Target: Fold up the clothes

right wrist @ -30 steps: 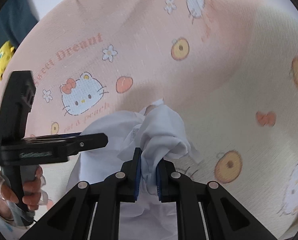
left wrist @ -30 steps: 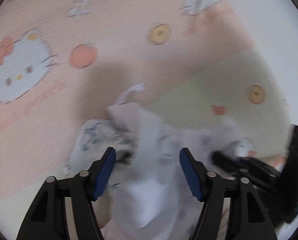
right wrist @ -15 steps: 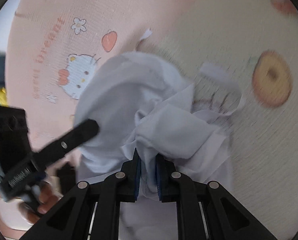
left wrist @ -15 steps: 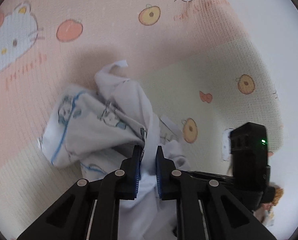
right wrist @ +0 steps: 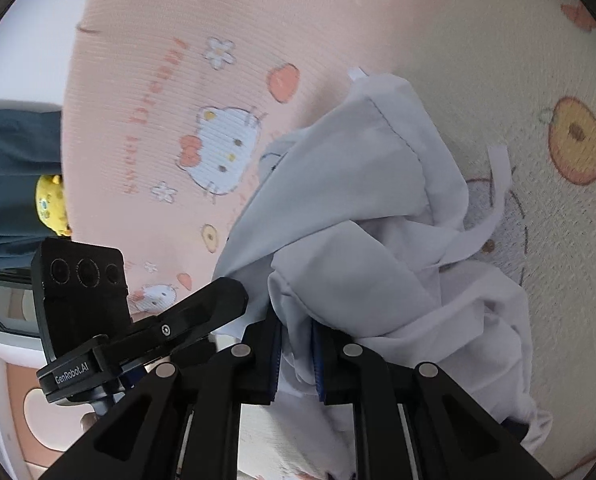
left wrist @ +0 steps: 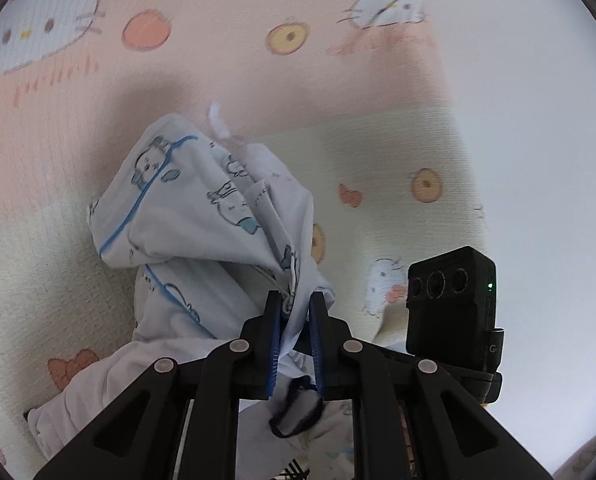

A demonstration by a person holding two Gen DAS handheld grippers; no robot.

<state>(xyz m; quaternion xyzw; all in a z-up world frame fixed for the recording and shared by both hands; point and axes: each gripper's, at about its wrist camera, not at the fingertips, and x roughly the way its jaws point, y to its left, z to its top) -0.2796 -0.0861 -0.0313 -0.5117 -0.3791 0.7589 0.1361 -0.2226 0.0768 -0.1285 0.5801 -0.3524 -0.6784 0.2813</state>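
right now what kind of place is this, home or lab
Most likely a home, perhaps a child's room: a pink and cream cartoon-cat bedsheet covers the surface, a small white printed garment is bunched on it, and a yellow plush toy sits at the edge.

Left wrist view: looks forward and downward along the left gripper [left wrist: 294,308], close above the printed mat [left wrist: 378,168]. Right wrist view: likewise along the right gripper [right wrist: 296,328]. Both share the white garment [left wrist: 202,216] and mat; each frames the opposite gripper's camera housing.
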